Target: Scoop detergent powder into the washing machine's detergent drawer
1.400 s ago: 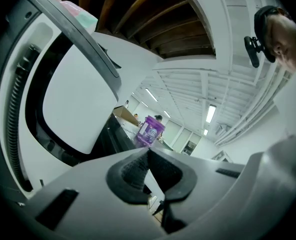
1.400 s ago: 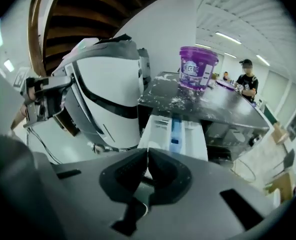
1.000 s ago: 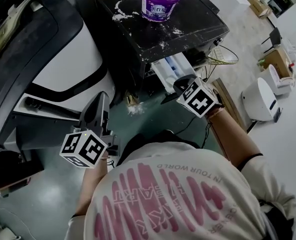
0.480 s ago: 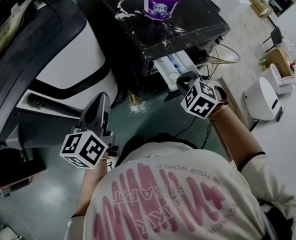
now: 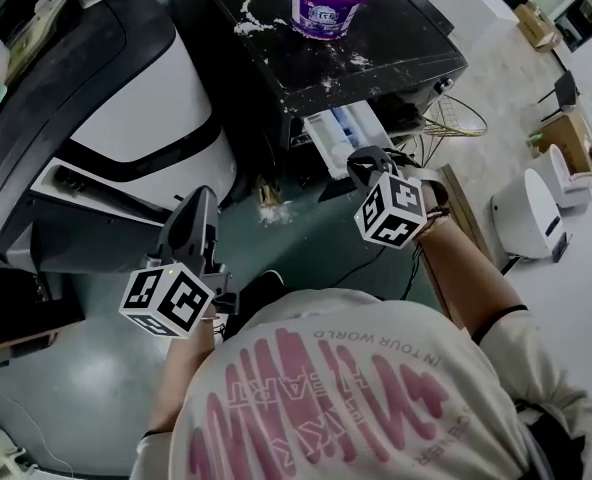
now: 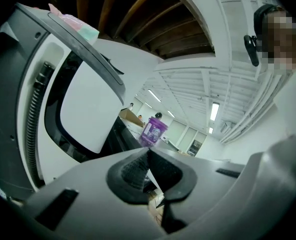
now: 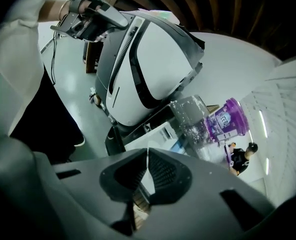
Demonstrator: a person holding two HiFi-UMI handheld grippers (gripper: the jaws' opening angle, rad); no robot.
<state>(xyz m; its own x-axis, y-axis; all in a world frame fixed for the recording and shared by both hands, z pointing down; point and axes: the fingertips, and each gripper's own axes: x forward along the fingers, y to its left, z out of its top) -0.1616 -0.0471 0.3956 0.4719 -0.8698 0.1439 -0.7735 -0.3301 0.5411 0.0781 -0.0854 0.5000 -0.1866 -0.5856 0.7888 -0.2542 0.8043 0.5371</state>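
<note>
Detergent drawer [image 5: 344, 136] stands pulled out of the washing machine [image 5: 396, 53]. The right gripper [image 5: 366, 163] is just beside its outer end. Over the last second that gripper rolled in place. Its fingers are together with nothing seen between them, so likely no powder is going in. Powder tub [image 5: 326, 0] sits well apart on the machine's top. Left gripper [image 5: 198, 208], fingers closed and empty, hangs over open floor [image 5: 306, 233]. A white appliance [image 5: 146, 118] bounds its left.

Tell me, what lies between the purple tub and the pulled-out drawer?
Only the machine's black top, dusted with spilled white powder; nothing else stands between the purple tub and the drawer. The head view shows it.
</note>
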